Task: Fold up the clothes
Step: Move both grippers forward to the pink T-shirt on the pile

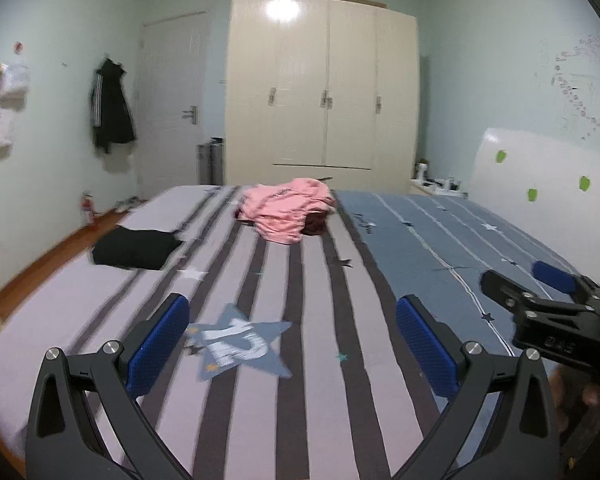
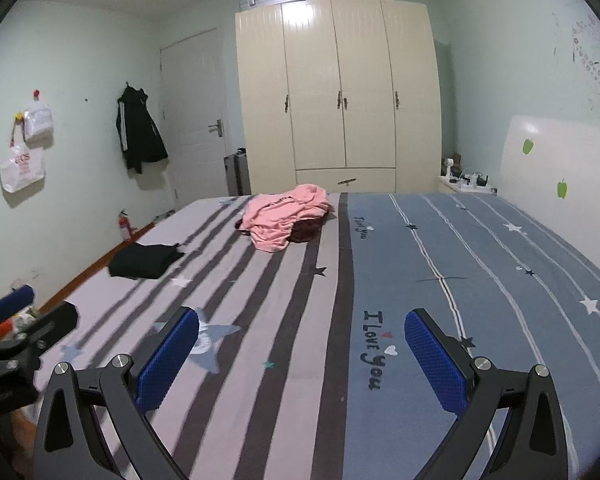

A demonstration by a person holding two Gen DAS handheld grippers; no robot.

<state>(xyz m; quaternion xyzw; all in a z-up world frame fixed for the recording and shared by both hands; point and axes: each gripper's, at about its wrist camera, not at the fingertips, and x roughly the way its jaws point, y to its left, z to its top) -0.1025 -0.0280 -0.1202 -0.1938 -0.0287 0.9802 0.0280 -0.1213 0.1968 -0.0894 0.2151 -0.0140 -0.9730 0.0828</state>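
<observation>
Both our left tongs and right tongs are spread and empty; reaching the crumpled pink garment, we risk pinching the dark red garment beneath it.

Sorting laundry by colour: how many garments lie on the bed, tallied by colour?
Pink: 1, crumpled pink garment
Dark red: 1, dark red garment mostly hidden under the pink
Black: 1, folded black garment
Total: 3
</observation>
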